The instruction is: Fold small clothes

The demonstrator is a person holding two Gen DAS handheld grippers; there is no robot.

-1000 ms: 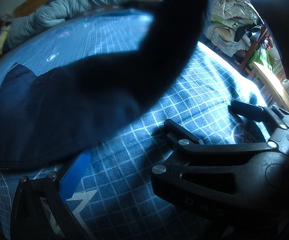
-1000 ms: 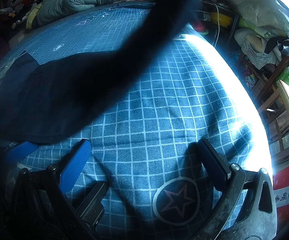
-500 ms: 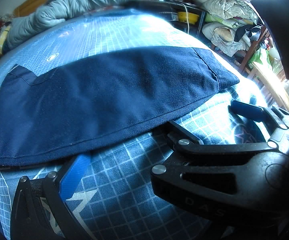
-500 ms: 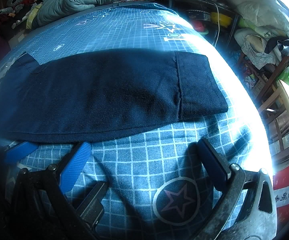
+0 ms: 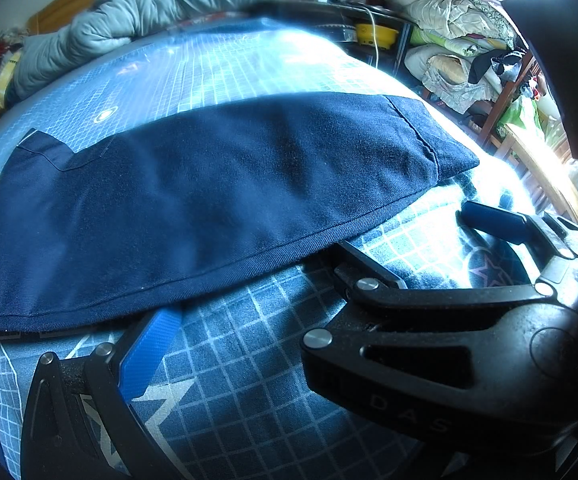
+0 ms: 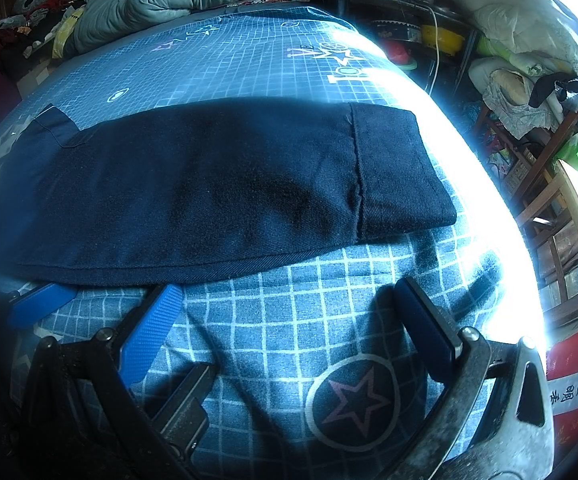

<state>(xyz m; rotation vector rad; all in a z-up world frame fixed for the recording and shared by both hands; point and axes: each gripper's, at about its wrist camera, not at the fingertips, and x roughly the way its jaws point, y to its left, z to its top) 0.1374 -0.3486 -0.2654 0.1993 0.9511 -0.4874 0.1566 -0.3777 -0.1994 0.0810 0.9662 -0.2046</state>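
The navy garment is laid flat on the grid-patterned bed just ahead of both jaws — spread wide, empty — with clutter piled beyond.

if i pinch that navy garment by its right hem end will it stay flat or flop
Likely flop: the navy garment is thin woven cloth lying limp on the bedsheet. It probably drags rather than slides, since the sheet looks soft. Light enough for one open right gripper.
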